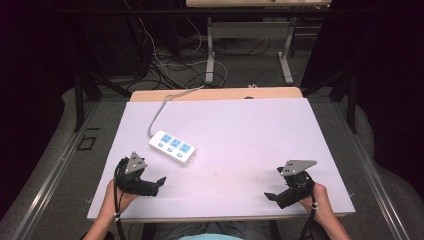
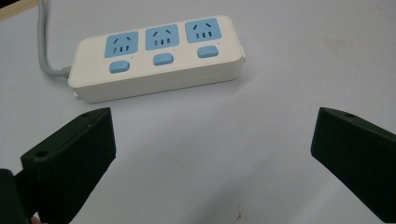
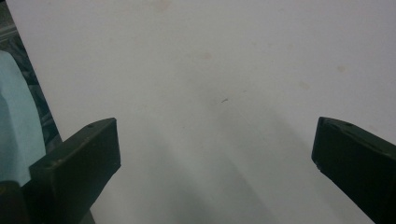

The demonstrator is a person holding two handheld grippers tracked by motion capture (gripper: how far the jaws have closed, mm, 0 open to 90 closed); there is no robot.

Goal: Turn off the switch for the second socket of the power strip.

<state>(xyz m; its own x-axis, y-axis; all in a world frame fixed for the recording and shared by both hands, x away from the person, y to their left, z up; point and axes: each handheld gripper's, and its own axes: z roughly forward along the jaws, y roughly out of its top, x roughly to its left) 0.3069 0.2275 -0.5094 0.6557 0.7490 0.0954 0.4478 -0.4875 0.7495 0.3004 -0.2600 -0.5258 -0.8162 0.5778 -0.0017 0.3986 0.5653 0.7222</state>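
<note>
A white power strip (image 1: 172,147) with three blue sockets and three blue switches lies left of the table's middle; its grey cable (image 1: 159,111) runs off the far edge. The left gripper view has the power strip (image 2: 159,56) just ahead of the jaws. My left gripper (image 1: 159,183) rests near the front left edge, a short way in front of the strip, open with nothing between its jaws. My right gripper (image 1: 270,196) sits near the front right edge, open and empty, pointing left over bare table. In its own view the right gripper (image 3: 215,154) spans plain white surface.
The white table top (image 1: 250,135) has a wooden strip (image 1: 215,93) along its far edge. Beyond it are table legs (image 1: 210,55) and tangled cables (image 1: 160,65) on the floor. A light blue garment (image 3: 16,121) shows at the near edge.
</note>
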